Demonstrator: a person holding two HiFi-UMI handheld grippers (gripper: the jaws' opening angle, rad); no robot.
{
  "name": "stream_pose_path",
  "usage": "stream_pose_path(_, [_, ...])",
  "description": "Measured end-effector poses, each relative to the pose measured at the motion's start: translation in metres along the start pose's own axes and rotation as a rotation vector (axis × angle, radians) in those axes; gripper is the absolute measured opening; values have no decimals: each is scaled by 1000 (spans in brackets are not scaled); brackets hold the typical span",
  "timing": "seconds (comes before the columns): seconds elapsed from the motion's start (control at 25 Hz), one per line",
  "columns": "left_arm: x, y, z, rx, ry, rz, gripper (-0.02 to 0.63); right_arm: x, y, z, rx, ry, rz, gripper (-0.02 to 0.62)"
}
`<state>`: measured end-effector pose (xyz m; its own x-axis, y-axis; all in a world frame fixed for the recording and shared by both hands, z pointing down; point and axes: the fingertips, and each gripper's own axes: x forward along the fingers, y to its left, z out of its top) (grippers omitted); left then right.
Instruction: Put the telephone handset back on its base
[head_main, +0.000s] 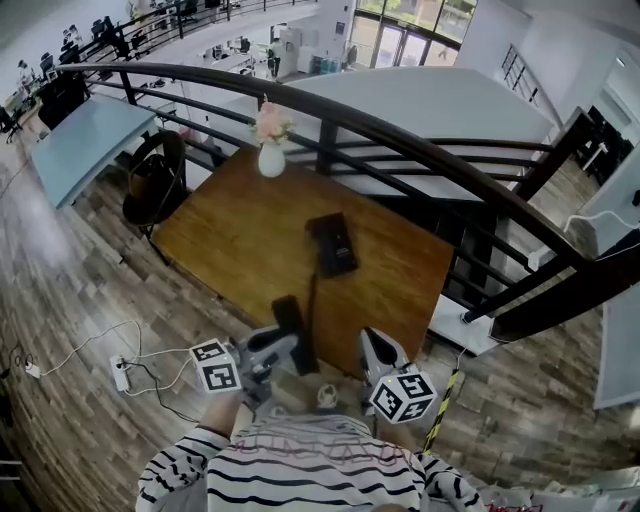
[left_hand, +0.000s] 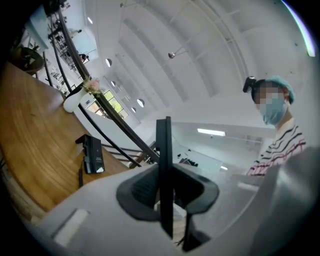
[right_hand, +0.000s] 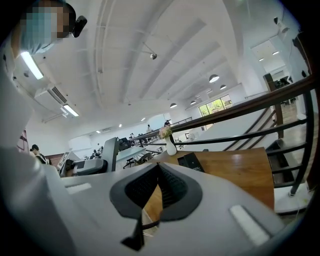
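Up on a mezzanine, a wooden table (head_main: 225, 235) stands against a curved dark railing (head_main: 400, 135), with a white vase of pink flowers (head_main: 271, 157) at its far edge. Near the middle of the tabletop lies the black telephone base (head_main: 332, 243), its cradle bare. The handset (head_main: 294, 332) is well apart from it, over the near edge of the table, clamped between the jaws of the left gripper (head_main: 272, 352). From that gripper's own view it shows as a thin dark slab (left_hand: 164, 165) standing edge-on between the pads. A dark cord (head_main: 312, 295) runs from the base toward the handset. The right gripper (head_main: 380, 352) hangs beside it, jaws together at the tips with nothing between them.
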<state>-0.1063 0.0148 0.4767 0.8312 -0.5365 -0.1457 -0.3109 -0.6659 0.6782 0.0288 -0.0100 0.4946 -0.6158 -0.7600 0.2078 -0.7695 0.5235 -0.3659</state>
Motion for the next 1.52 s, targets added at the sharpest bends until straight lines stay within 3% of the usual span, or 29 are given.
stream_pose_path(0.4, [81,45,8,21,-33,71,72,18,-80,26,-9,42,73,2])
stream_pose_path(0.84, [117,93,14,20,-18,132,74,44,-114,38,-23,85,135,2])
stream_pose_path(1.52, [168,227,67,-56,93,26,72,132,-134,56,34,62,-33,2])
